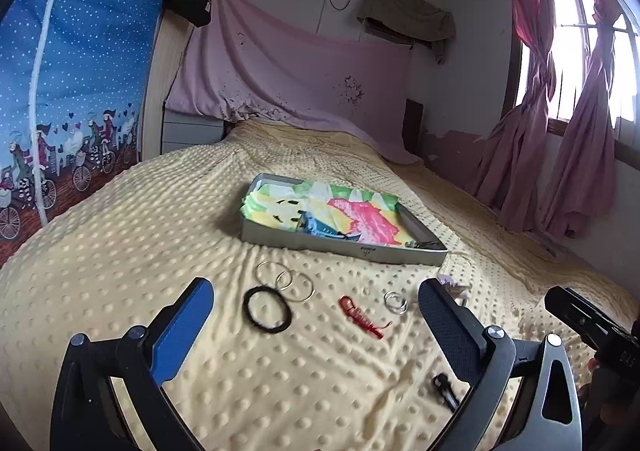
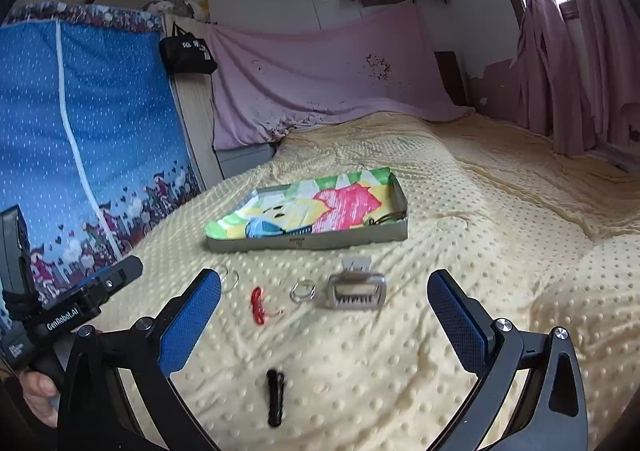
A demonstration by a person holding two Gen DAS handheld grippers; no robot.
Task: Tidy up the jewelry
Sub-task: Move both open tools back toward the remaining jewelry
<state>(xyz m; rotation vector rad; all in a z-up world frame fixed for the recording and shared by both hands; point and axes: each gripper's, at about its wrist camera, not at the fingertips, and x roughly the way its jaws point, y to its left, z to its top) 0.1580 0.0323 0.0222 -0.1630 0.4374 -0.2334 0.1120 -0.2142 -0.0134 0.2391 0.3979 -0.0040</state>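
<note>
1. Above the yellow blanket (image 1: pixel 120 235), the left gripper (image 1: pixel 316 315) is wide apart, holding nothing.
2. Beside it, the right gripper (image 2: pixel 324 309) gapes empty too.
3. Rings (image 1: pixel 285 280), a black hair tie (image 1: pixel 267 310) and a red clip (image 1: pixel 362 317) lie near the tray (image 1: pixel 344 245).

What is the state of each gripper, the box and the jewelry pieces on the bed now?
Left gripper: open, empty.
Right gripper: open, empty.
Box: open, lined with colourful cloth.
Black hair tie: loose on blanket.
Red clip: loose on blanket.
Grey claw clip: lying flat.
</note>
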